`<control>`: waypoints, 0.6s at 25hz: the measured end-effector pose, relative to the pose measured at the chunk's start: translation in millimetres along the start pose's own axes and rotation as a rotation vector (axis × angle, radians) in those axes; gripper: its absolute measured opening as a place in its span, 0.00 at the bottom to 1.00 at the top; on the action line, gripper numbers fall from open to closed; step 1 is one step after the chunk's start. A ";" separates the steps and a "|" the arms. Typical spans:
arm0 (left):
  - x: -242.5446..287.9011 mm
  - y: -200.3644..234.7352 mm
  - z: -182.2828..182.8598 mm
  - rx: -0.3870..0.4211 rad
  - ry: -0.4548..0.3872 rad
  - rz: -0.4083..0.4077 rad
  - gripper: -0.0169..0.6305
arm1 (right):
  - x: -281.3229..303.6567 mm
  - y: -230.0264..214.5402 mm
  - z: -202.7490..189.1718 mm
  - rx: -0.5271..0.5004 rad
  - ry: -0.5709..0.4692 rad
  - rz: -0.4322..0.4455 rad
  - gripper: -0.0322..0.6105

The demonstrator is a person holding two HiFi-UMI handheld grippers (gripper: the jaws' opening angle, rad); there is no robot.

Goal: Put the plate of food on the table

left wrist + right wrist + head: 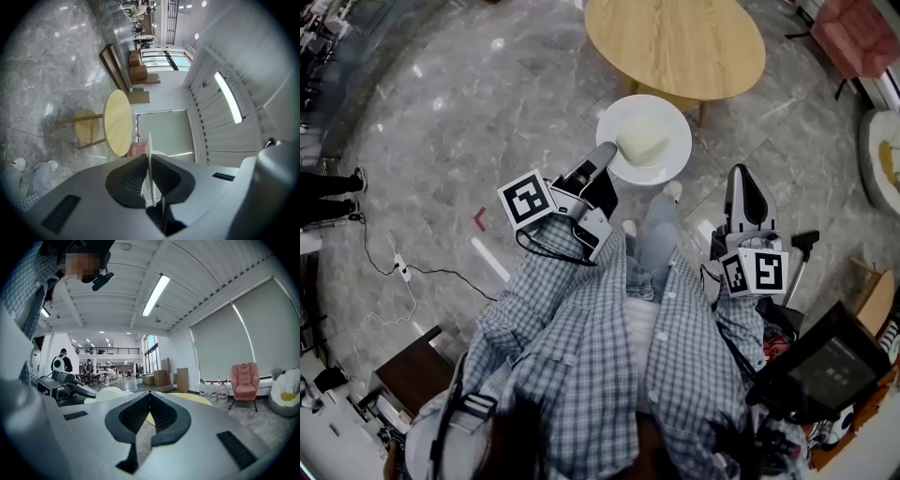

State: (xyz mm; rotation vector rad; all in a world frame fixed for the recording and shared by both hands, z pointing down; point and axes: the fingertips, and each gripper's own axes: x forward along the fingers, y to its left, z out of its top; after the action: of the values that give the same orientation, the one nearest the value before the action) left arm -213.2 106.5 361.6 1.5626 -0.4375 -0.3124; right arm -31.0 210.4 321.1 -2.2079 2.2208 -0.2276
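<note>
white plate [667, 156] rim clamped in left gripper [606, 152], near table [675, 42].

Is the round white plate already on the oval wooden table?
No, the left tongs hold the plate by its rim above the grey marble floor, beside the table.

- My plate [677, 141] is plain white; the block of food [641, 141] on it is pale cream.
- The table [675, 42] is light yellowish wood grain.
- The floor [431, 103] is grey marble with paler veins and one small red mark [479, 219].
- My shirt [581, 347] is a blue-grey and white check.
- My left gripper [605, 150] and right gripper [741, 173] are light grey, and each carries a cube with black-and-white square markers.
- The armchair [244, 376] is pink.
</note>
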 end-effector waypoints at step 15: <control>-1.7 1.5 5.6 0.011 -0.036 0.006 0.06 | 19.7 5.4 -6.7 0.014 -0.008 0.062 0.06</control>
State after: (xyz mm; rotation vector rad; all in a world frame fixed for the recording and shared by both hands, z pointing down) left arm -217.4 102.4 362.8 1.5680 -0.4722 -0.3348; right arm -37.3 191.5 329.1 -2.1254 2.2720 -0.2319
